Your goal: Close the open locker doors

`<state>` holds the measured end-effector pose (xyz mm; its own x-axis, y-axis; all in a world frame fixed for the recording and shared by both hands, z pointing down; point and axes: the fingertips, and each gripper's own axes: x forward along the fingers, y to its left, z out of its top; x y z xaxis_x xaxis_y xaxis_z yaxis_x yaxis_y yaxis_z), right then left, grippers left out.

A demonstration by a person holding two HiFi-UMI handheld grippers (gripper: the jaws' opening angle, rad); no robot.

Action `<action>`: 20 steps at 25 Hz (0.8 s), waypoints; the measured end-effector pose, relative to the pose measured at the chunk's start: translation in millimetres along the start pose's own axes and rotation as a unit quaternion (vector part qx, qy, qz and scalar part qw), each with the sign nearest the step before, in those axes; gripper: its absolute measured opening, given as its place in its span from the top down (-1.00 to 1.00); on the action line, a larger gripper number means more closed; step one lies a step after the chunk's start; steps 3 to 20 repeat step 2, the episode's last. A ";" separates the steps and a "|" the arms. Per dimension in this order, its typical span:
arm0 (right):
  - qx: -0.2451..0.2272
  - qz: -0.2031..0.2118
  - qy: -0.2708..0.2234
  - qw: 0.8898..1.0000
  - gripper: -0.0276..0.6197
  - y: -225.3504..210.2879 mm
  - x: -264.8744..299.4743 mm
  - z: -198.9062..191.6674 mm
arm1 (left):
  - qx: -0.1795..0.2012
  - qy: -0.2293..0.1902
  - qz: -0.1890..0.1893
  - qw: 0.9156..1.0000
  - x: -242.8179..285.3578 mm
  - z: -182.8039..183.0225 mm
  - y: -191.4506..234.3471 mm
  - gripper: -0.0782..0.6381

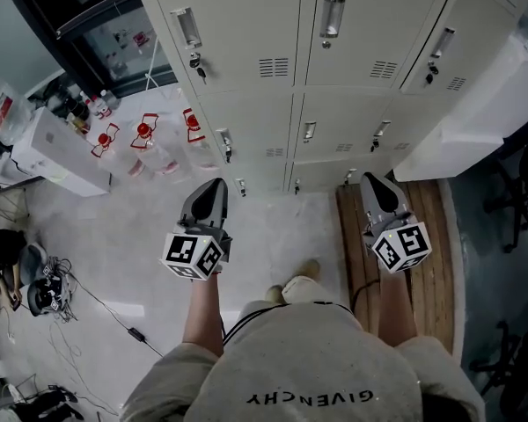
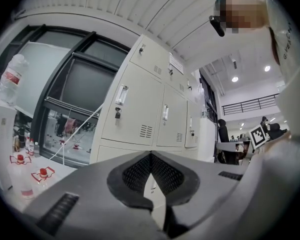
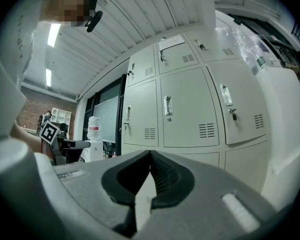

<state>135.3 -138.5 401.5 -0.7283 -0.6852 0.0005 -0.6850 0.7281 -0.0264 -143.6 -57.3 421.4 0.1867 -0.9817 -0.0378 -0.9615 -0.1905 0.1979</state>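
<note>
Currently: left tool (image 1: 213, 185) and right tool (image 1: 376, 179) are both shut tip to tip, with nothing between the jaws. Both are held out in front of the lockers (image 1: 334, 121), apart from them, no contact.

Task thing: a bank of pale metal lockers, three columns in view. Most doors sit flush. The upper door of the right column (image 1: 436, 55) looks slightly proud of its neighbours in both gripper views. Probably ajar, cannot be sure. No door stands wide open in any view.

Handling (judgement): thin sheet-steel door on hinges, so light, stiff and free-swinging. The painted face is smooth, so a shut tool tip may skid if pushed at an angle. No need to grip. Best contact is a flat push with the closed tip on the free edge, near the recessed handle (image 1: 442, 40), away from the hinge side. Avoid the key (image 1: 431, 71) hanging below the handle; it could snag or bend. Push slowly, since a slammed door may bounce back off the latch.

Surface and room:
- Pale hard floor (image 1: 114, 236), looks smooth.
- Wooden pallet (image 1: 433, 236) lies in front of the right column, under the right tool. Its edge is a trip risk.
- White unit (image 1: 480, 117) stands just beside the right column and narrows access to that door.
- Bottles (image 1: 143, 139) with red caps sit on the floor left of the lockers, near a white box (image 1: 57, 152).
- Cables (image 1: 70, 301) trail further left.
- Dark window (image 2: 85, 84) is left of the lockers.
</note>
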 end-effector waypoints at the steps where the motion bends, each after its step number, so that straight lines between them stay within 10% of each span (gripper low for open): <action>1: 0.001 -0.001 0.001 1.000 0.91 3.2 -3.0 -0.9 | 0.000 -0.001 -0.002 1.000 -3.5 0.4 -0.6 0.79; 20: 0.002 -0.002 0.001 1.000 0.91 6.4 -6.0 -1.6 | 0.000 -0.001 -0.003 1.000 -7.1 0.9 -1.3 0.79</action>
